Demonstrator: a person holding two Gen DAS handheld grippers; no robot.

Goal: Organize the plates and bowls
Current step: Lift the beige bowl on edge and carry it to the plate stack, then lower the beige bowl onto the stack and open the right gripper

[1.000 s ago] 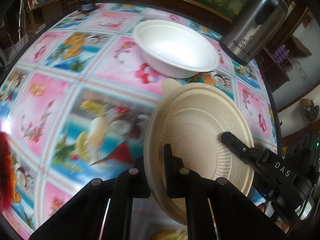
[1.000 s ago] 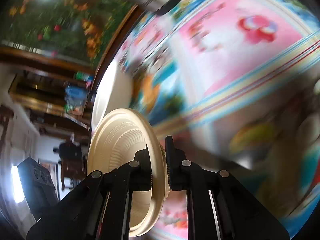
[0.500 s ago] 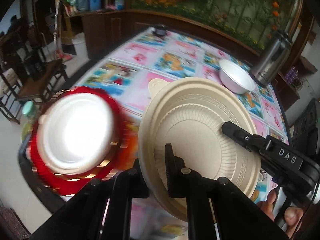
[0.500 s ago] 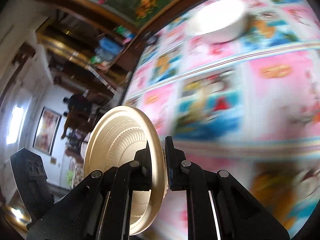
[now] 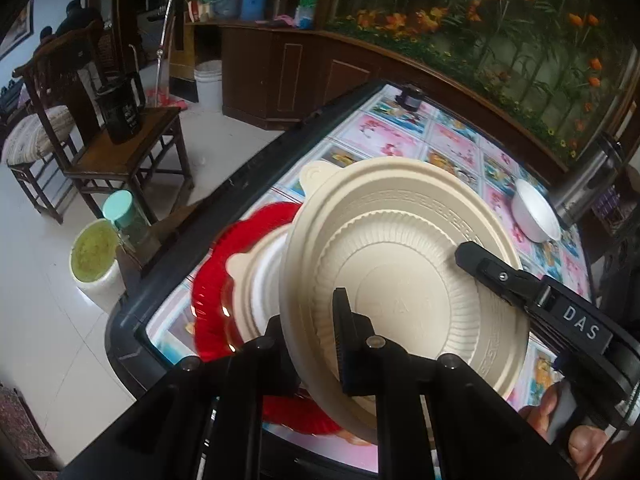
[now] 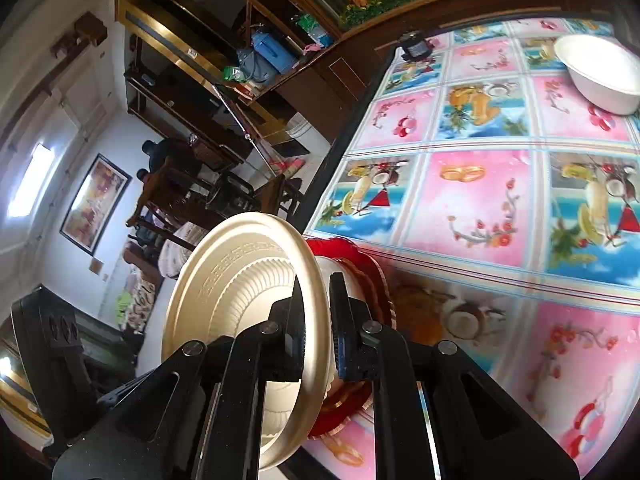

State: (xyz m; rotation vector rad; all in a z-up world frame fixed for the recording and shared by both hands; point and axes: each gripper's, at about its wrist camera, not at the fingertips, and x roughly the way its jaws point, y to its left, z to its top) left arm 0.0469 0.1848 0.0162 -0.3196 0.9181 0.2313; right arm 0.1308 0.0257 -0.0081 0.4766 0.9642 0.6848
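Note:
Both grippers hold one beige ribbed plate by its rim, tilted in the air. My left gripper is shut on its near rim. My right gripper is shut on the opposite rim of the beige plate; its finger lies on the plate's face in the left wrist view. Below it a red plate holds a stack of pale plates near the table's left edge; the red plate also shows in the right wrist view. A white bowl sits far across the table.
The table has a colourful fruit-print cloth and a dark edge. A steel thermos stands by the white bowl. A small dark object sits at the far corner. Wooden chairs and buckets stand on the floor at left.
Both grippers have carried the beige plate leftward across the table, away from the white bowl, to just above the red plate's stack. Both stay shut on it.

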